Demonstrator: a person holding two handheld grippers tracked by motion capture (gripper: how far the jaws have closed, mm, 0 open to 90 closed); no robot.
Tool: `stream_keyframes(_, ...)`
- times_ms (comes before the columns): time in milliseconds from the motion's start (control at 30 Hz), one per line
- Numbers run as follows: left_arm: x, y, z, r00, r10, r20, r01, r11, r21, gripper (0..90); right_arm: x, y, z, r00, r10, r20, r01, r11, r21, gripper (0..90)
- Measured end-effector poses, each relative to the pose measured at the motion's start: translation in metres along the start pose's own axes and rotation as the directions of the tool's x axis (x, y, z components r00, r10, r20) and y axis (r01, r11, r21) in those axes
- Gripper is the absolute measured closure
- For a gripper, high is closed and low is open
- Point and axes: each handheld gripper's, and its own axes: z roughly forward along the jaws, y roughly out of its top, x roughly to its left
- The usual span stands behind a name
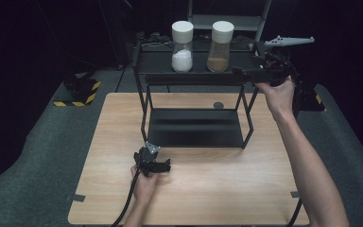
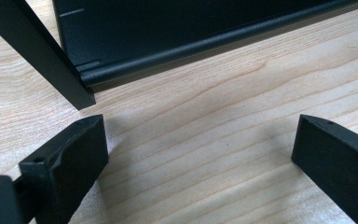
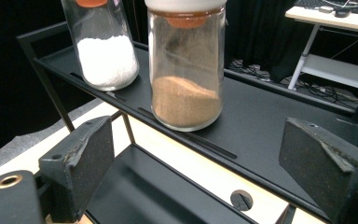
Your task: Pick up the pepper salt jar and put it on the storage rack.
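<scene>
Two glass jars with white lids stand on the upper shelf (image 1: 160, 61) of a black rack. The left jar (image 1: 182, 47) holds white powder, the right jar (image 1: 220, 47) brown powder. My right gripper (image 1: 242, 73) is level with the upper shelf at its right end, just right of the brown jar. In the right gripper view its jaws (image 3: 200, 140) stand open, and the brown jar (image 3: 186, 88) is ahead of them and apart, with the white jar (image 3: 106, 58) beyond. My left gripper (image 1: 163, 166) rests low on the table in front of the rack, open (image 2: 203, 135) over bare wood.
The rack's lower shelf (image 1: 194, 127) sits on the wooden table (image 1: 217, 194). A front rack leg (image 2: 42, 56) and the lower shelf's edge (image 2: 191, 46) lie just ahead of the left jaws. A round dark hole (image 1: 218, 105) marks the table behind the rack.
</scene>
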Motion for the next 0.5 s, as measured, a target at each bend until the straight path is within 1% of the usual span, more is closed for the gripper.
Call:
stream_keyframes(167,0.0,0.0,0.0,1.0,0.0,0.0,0.0,1.0,-0.001,3.4,0.0,-0.007,0.0,1.0,-0.004,-0.005,0.004,1.0,0.007,9.9)
stream_keyframes(267,0.0,0.0,0.0,1.0,-0.001,0.0,0.001,1.0,-0.002,3.4,-0.002,-0.012,-0.001,0.9999,0.002,-0.013,-0.002,1.0,0.004,9.9)
stream_keyframes(400,0.0,0.0,0.0,1.0,0.0,0.001,0.0,1.0,-0.001,3.4,-0.001,-0.018,-0.001,0.9999,-0.008,-0.014,0.008,1.0,0.007,9.9)
stream_keyframes(500,0.0,0.0,0.0,1.0,0.0,-0.001,0.0,1.0,-0.002,3.4,-0.002,-0.022,-0.001,0.9998,-0.006,-0.017,0.006,1.0,0.009,10.0)
